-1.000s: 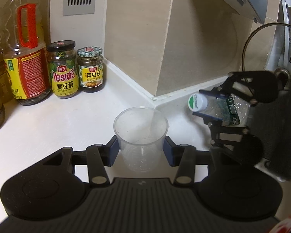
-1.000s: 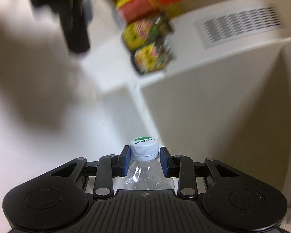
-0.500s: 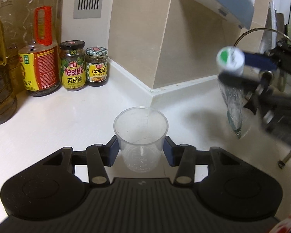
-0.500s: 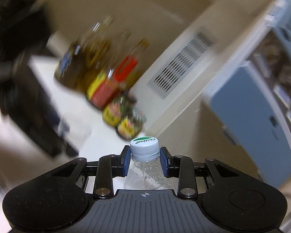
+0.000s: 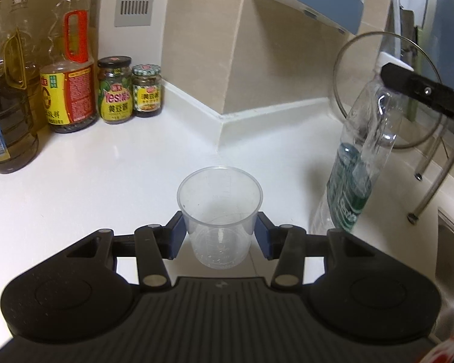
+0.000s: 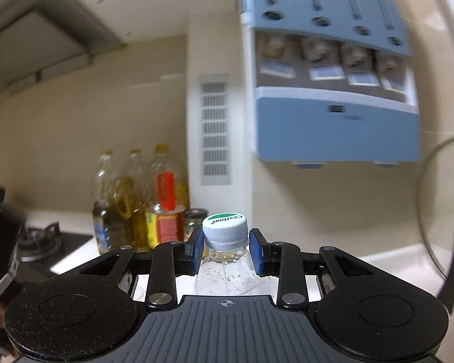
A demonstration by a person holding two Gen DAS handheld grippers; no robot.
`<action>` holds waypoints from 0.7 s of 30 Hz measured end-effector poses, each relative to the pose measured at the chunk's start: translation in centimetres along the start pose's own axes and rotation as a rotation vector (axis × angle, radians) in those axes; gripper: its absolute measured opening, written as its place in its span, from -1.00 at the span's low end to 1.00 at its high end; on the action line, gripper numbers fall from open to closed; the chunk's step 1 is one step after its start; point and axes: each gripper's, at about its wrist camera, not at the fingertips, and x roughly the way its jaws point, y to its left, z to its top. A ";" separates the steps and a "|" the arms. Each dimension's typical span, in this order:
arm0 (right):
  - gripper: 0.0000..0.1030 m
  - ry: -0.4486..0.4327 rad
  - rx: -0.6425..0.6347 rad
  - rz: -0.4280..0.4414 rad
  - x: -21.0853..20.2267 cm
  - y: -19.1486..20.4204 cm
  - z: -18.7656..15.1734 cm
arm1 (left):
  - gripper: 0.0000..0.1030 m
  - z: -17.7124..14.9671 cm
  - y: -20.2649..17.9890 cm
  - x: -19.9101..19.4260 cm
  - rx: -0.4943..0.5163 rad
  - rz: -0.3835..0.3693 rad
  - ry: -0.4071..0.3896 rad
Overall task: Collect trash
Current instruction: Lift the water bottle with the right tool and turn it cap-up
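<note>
Raised upright, bottle point(image 5: 352, 178) pinched by right tool point(image 6: 226, 247); left tool point(image 5: 219, 232) pinches cup point(image 5: 219, 208).

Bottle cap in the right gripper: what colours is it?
White with a green band, the bottle cap shows best in the right wrist view.

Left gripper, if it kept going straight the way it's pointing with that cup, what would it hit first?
Probably the white countertop, since the left gripper tilts downward; beyond that stands the beige wall corner. Depth is hard to judge.
</note>
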 end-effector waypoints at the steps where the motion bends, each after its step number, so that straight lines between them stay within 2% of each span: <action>1: -0.37 -0.005 0.020 -0.014 -0.6 -0.1 -0.1 | -0.13 -0.1 -0.3 -0.1 0.007 -0.006 0.003; 12: -0.37 -0.035 0.127 -0.125 -6.6 -1.4 -0.9 | -0.13 -1.0 -4.0 -0.8 0.092 -0.087 0.034; 21: -0.37 -0.044 0.138 -0.076 -9.0 0.6 -0.2 | -0.13 -3.2 -4.1 -3.7 0.094 -0.092 0.050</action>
